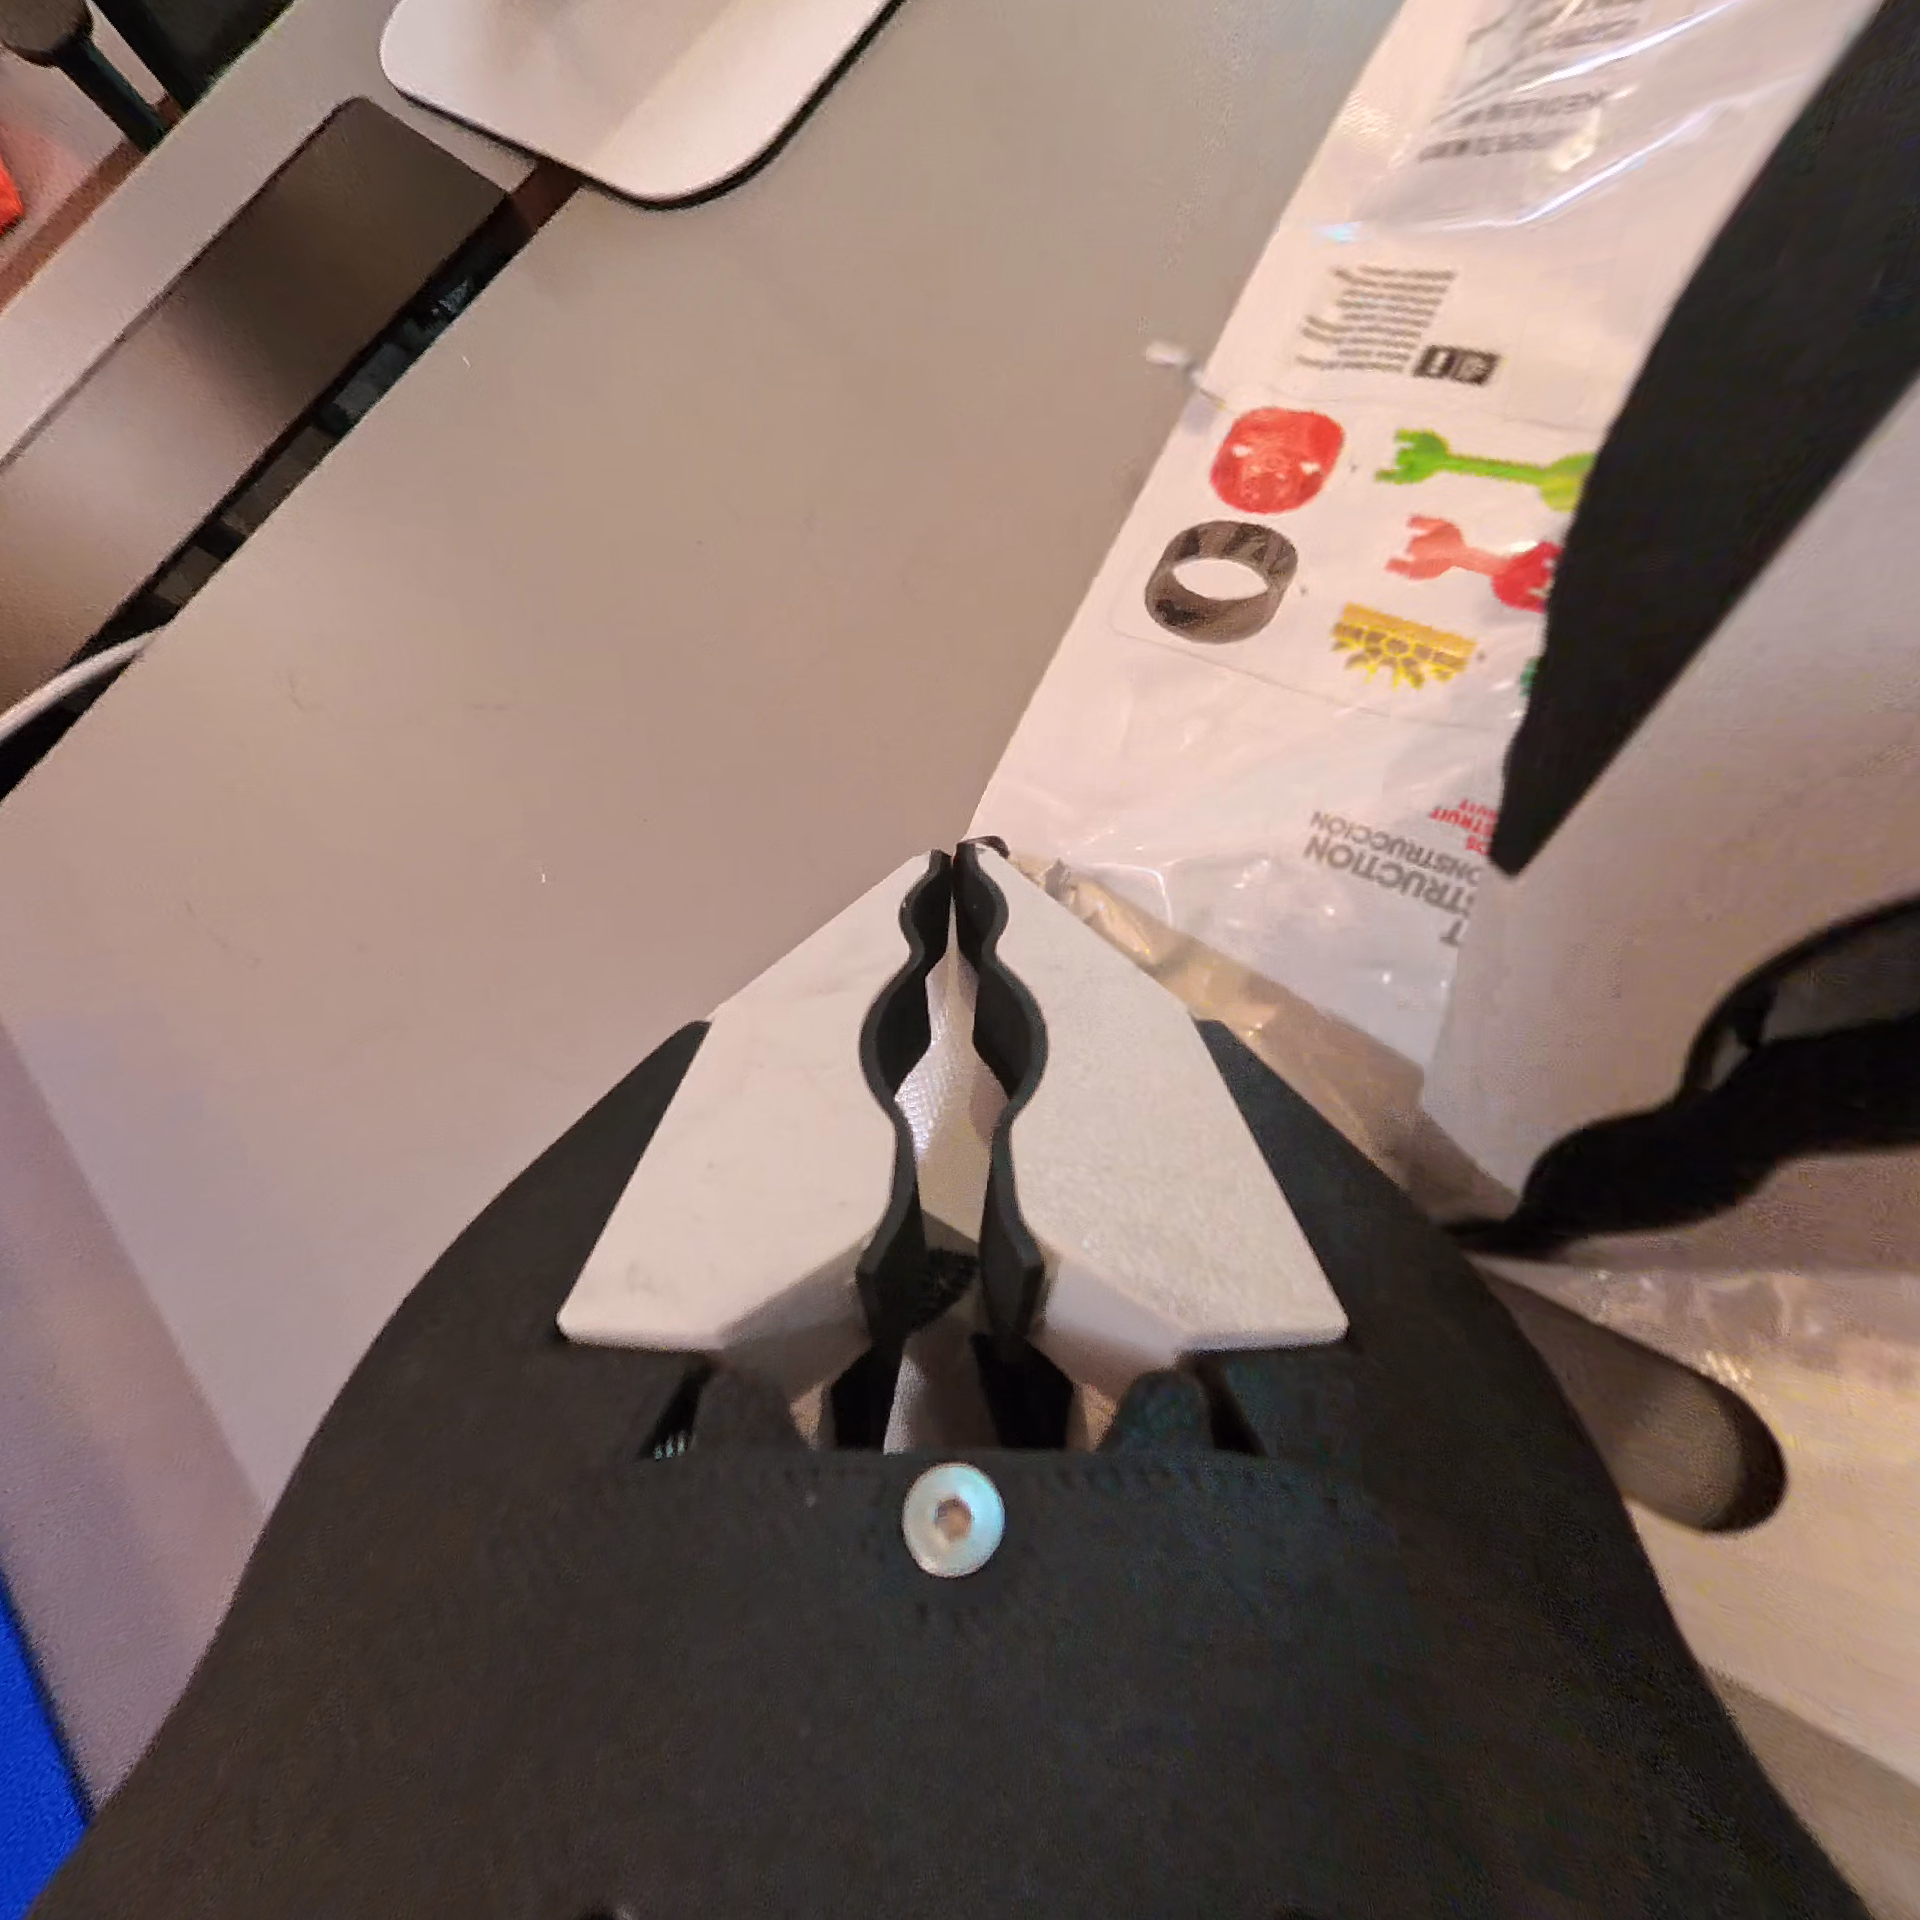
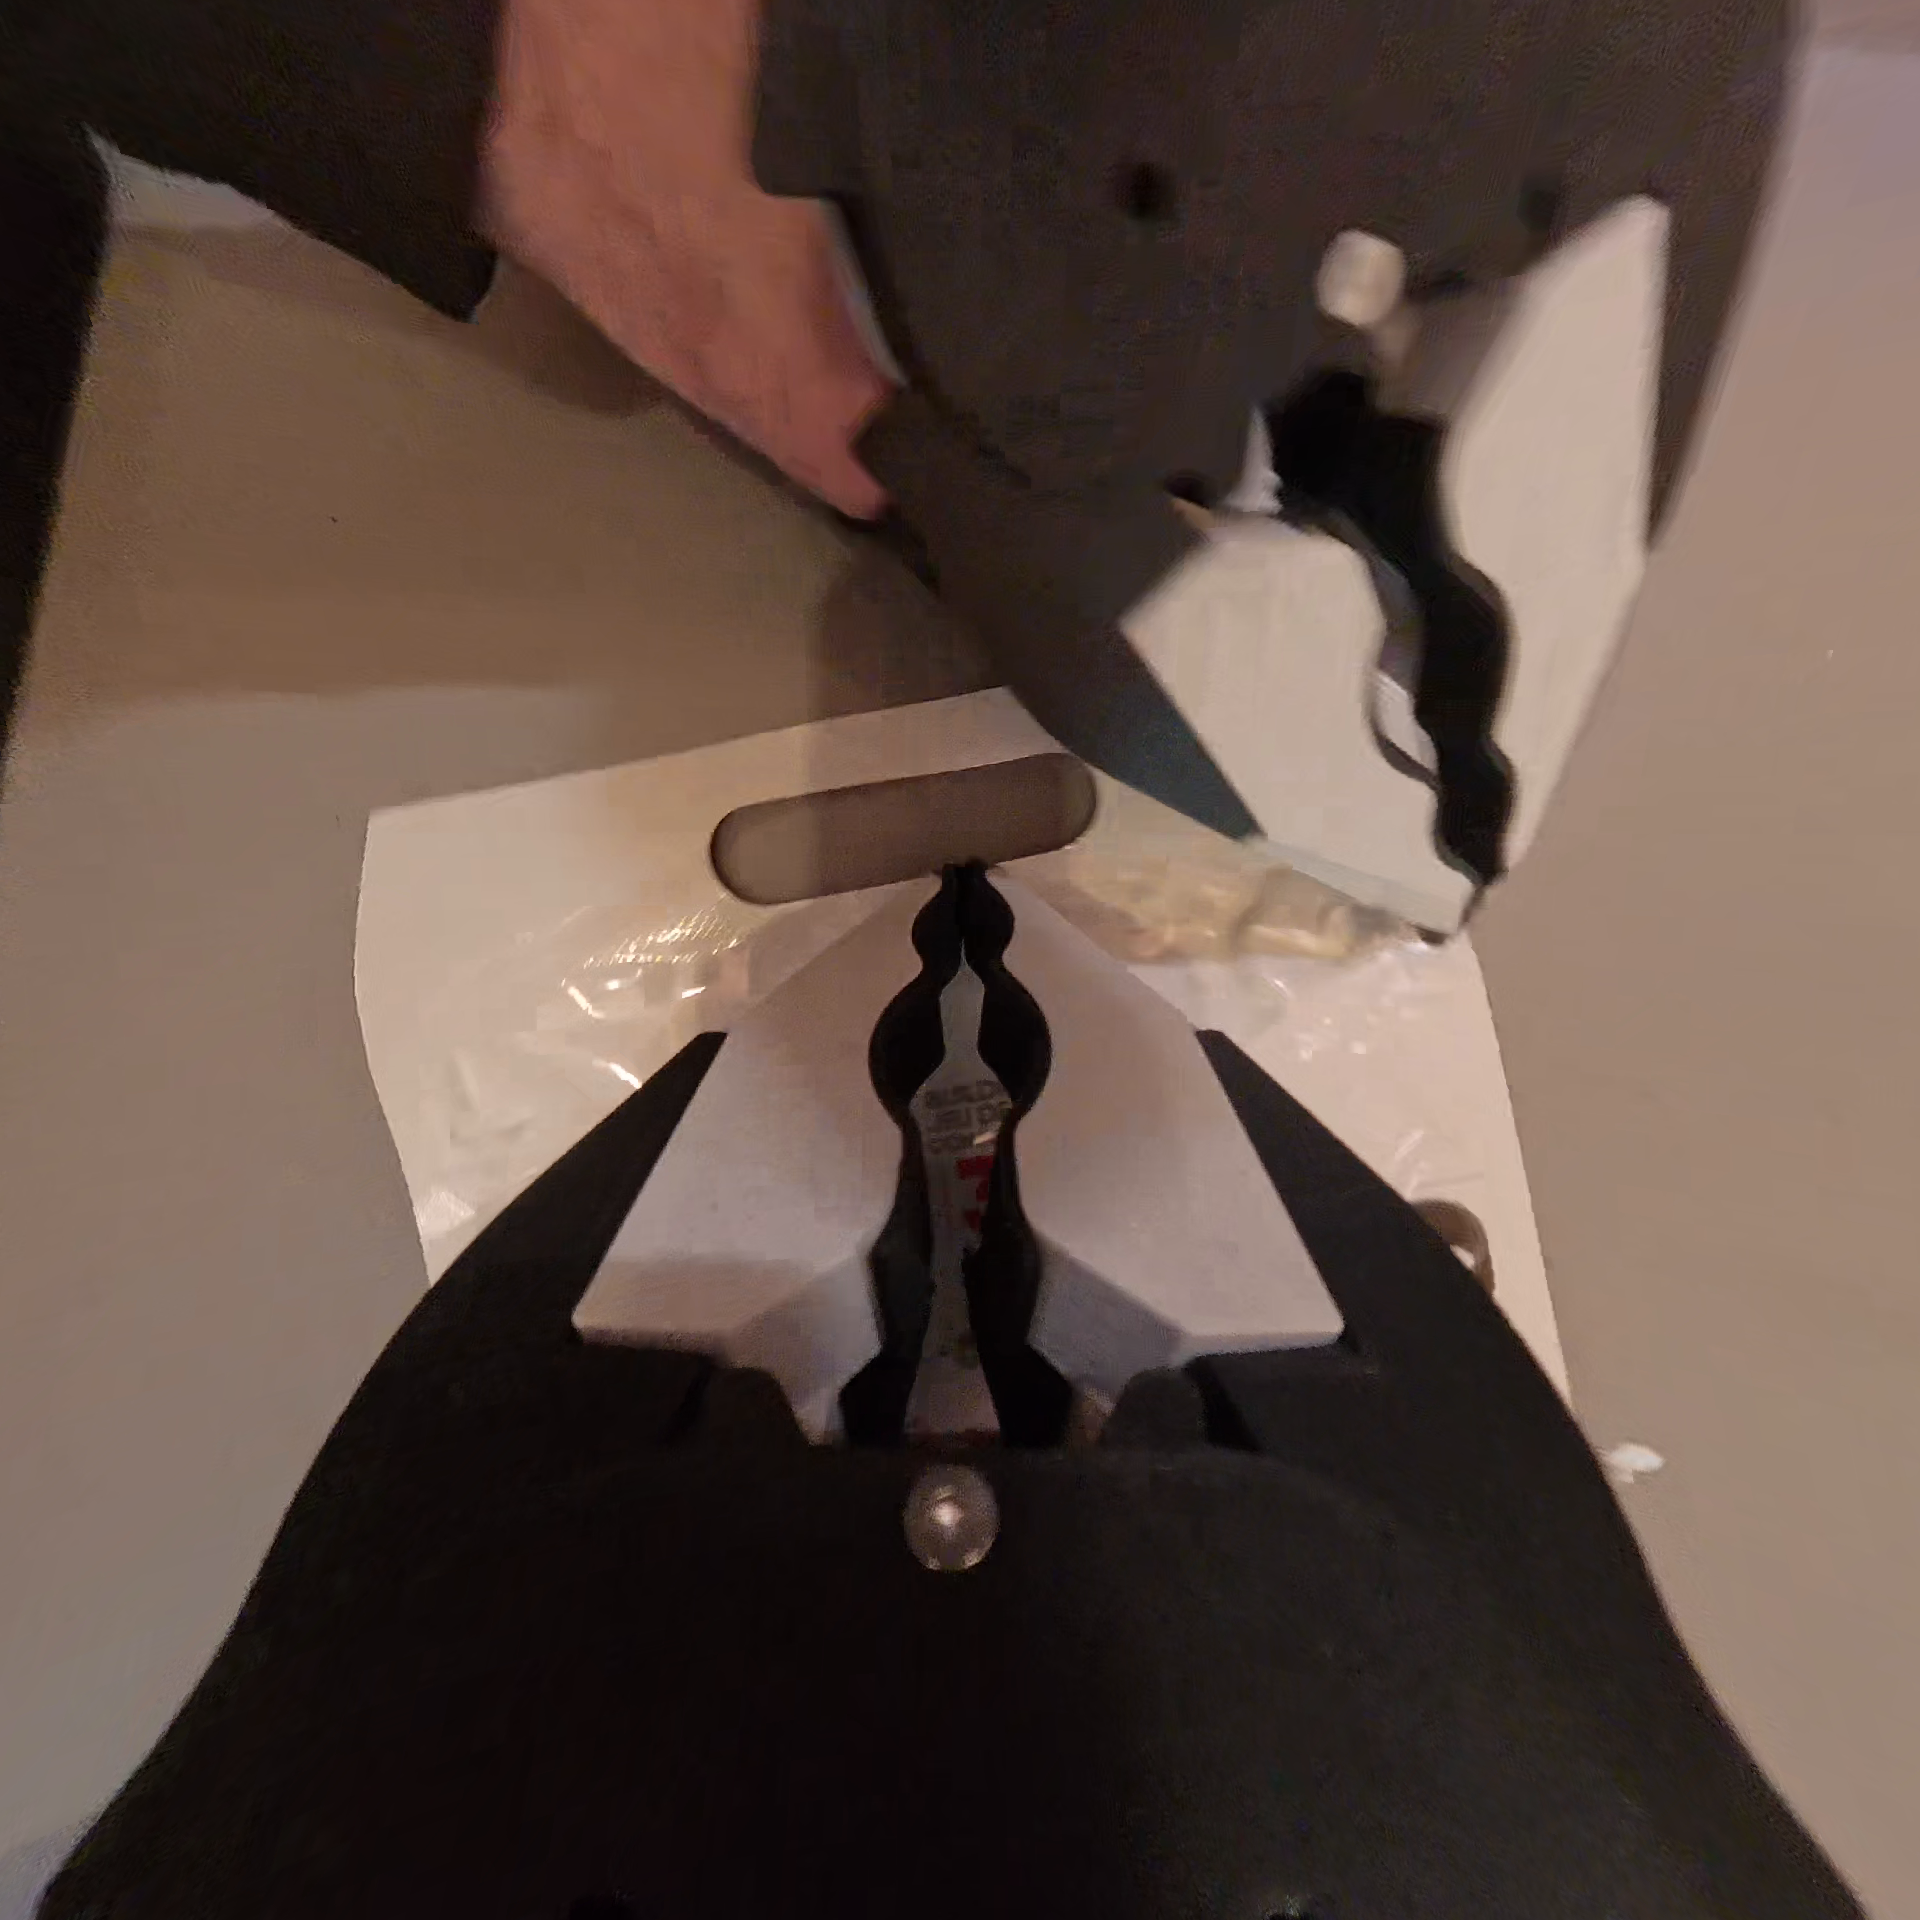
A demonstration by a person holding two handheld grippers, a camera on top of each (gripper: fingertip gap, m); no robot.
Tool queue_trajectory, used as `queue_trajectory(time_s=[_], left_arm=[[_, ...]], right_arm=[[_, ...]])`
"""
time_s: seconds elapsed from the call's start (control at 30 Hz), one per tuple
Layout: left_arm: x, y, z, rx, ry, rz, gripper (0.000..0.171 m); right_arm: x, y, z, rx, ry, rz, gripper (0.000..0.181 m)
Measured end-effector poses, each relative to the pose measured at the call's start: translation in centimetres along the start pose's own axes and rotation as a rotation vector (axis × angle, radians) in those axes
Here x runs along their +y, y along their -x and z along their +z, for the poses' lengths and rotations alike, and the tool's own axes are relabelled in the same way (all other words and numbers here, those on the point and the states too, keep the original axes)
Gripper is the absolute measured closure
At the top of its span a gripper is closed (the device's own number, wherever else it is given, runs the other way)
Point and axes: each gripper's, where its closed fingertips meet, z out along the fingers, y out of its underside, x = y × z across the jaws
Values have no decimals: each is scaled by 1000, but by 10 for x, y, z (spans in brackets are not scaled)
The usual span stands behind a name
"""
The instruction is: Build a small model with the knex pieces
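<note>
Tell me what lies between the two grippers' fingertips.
In the right wrist view, the white plastic bag spans from right gripper to left gripper: crinkled clear film and the end of its hang slot.

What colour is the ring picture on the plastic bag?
Black, the ring picture on the white plastic bag. The left wrist view shows it best.

You are working at what is looking like an office or lab desk space. A plain beige table (image 1: 644, 582) is spreading out before you. Beyond the table's far edge, a flat white monitor-style base (image 1: 623, 94) is resting on a neighbouring surface, and a dark gap with cabling (image 1: 312, 416) is running between the two.
</note>
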Motion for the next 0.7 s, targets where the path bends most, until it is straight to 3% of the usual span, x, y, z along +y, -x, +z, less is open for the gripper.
queue_trajectory(time_s=[0.07, 0.23, 0.3, 0.43, 0.7], left_arm=[[0, 0, -1, -28, 0, 25, 170], [-1, -1, -2, 127, -7, -132, 170], [-1, -3, -5, 183, -11, -181, 171], [2, -2, -14, 178, -1, -213, 167], [7, -3, -13, 146, -4, -170, 165]], right_arm=[[-4, -7, -7, 36, -36, 56, 181], [-1, -49, -29, 103, -137, 308, 181], [1, -56, -29, 87, -143, 392, 165], [6, -53, -18, 83, -79, 380, 157], [3, -64, -5, 118, -26, 316, 159]])
